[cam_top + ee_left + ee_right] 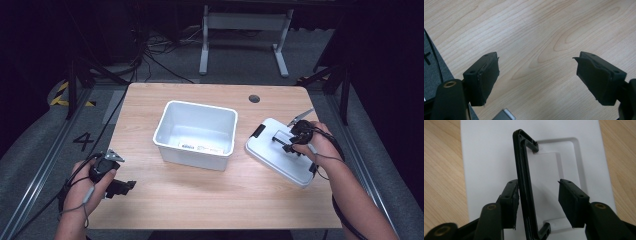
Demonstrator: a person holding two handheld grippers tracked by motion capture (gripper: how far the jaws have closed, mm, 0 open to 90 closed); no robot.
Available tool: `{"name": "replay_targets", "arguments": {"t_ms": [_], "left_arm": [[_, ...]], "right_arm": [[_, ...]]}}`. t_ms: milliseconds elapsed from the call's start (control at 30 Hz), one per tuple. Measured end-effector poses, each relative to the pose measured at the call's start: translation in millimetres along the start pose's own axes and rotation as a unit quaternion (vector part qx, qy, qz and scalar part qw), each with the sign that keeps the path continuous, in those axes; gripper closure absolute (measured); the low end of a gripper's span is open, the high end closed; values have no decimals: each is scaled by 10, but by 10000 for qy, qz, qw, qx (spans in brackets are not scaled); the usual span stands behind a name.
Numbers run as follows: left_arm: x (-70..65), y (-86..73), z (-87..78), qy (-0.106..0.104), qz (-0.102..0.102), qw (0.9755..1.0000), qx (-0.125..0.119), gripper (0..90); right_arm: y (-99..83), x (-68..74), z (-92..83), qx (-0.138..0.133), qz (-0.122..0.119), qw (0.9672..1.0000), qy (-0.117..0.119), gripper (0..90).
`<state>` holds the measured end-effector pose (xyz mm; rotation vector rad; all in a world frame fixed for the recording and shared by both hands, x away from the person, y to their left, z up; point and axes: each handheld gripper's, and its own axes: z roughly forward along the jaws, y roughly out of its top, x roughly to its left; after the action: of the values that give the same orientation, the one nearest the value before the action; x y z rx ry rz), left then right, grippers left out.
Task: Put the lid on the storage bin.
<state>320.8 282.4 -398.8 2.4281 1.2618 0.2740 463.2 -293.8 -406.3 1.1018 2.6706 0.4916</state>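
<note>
I see the light wood-grain table (pixel 210 200) with an open-topped white rectangular plastic bin (pixel 196 133) at centre, a small label on its inner floor. The flat white plastic lid (pixel 280 151) lies on the tabletop at 3 o'clock from the bin, just apart from it, a black clip on its near-bin edge.

Right gripper (pixel 292 142) sits over the lid. In the right gripper view its jaws are released, straddling the lid's raised black plastic handle (pixel 525 187); the handle touches the left jaw, and a clear gap shows to the other jaw. Handle stands up out of the recessed panel in the lid.

Left gripper (pixel 537 75) is at 8 o'clock from the bin, well apart, near the table's left edge. Jaws spread wide, bare wood between them, gripping nothing
</note>
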Motion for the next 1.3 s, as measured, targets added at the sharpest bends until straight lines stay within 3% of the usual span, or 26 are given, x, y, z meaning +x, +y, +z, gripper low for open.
{"name": "replay_targets", "arguments": {"t_ms": [267, 433, 667, 933, 1067, 1233, 1300], "left_arm": [[-12, 8, -6, -32, 31, 10000, -33, 187], [-9, 7, -11, -49, 12, 10000, -49, 187], [-9, 15, 4, -78, 30, 10000, -22, 187], [0, 9, -3, -60, 27, 10000, -58, 188], [-9, 11, -9, -90, 9, 9999, -55, 188], [-24, 9, -26, -240, -30, 9996, -111, 187], [-24, 7, -35, -208, -19, 9997, -106, 186]], "right_arm": [[60, 45, -6, 281, -330, 9990, -93, 822], [86, 35, -17, 268, -590, 9976, -231, 845], [113, 28, -84, 127, -636, 9976, -260, 849], [212, 49, -375, -57, -740, 9968, -313, 848], [259, 57, -526, -185, -644, 9976, -169, 848], [316, 84, -687, -279, -770, 9965, -194, 849], [346, 107, -755, -270, -804, 9962, -205, 848]]}}
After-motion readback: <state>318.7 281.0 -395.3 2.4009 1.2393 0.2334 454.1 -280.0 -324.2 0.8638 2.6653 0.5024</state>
